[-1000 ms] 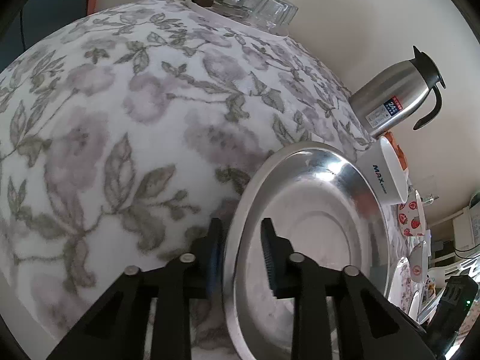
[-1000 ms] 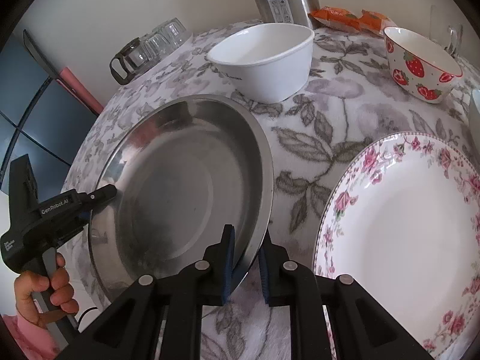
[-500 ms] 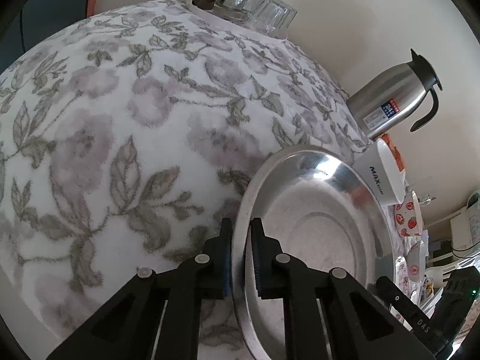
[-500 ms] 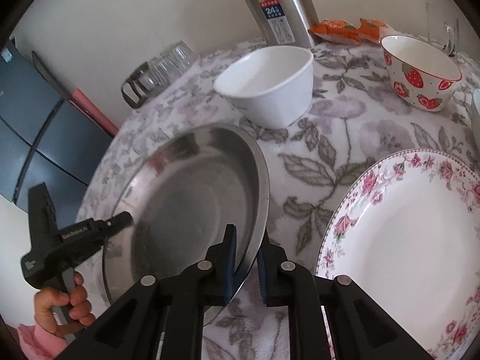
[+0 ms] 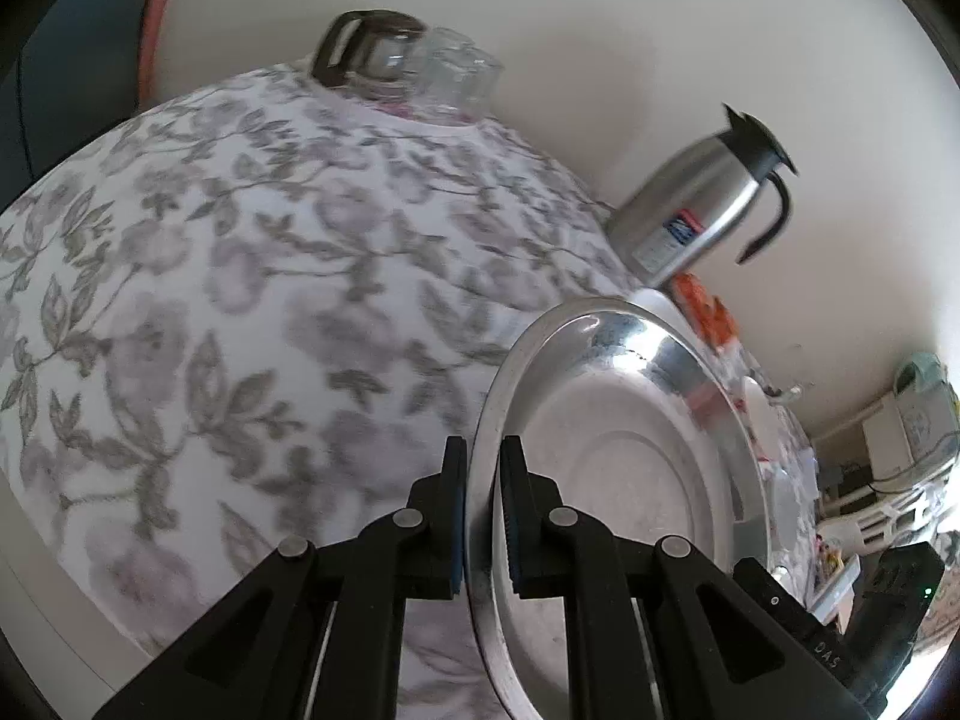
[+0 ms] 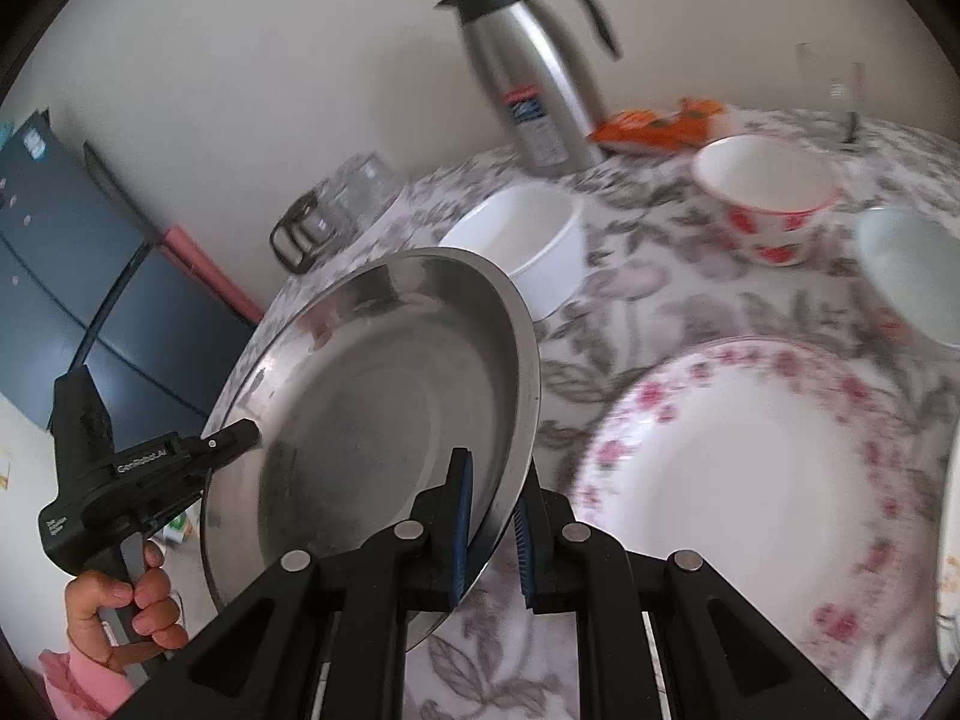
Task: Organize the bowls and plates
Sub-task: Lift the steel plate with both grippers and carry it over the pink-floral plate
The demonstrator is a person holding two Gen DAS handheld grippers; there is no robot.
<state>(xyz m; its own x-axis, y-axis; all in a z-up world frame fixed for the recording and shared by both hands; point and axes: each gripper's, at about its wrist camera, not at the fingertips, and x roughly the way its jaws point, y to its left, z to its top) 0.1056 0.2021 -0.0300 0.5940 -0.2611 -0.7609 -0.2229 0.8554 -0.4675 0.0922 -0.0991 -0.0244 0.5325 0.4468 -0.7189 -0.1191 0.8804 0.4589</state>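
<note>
The stainless steel plate (image 6: 384, 396) is held tilted above the floral tablecloth (image 5: 240, 312), its rim pinched on opposite sides — by the left gripper (image 5: 482, 516) and by the right gripper (image 6: 492, 534), each clamped tight on the metal edge. Just beside it a rose-patterned plate (image 6: 738, 480) is seen lying flat, with a white bowl (image 6: 522, 240), a strawberry bowl (image 6: 768, 198) and a steel thermos jug (image 6: 528, 78) further back.

Plain off-white wall (image 6: 252, 60) behind the desk (image 5: 240, 300), floral grey-white cloth; dark blue cabinet (image 6: 54, 276) at left; even daylight; cluttered shelving (image 5: 900, 438) far right, blurred
</note>
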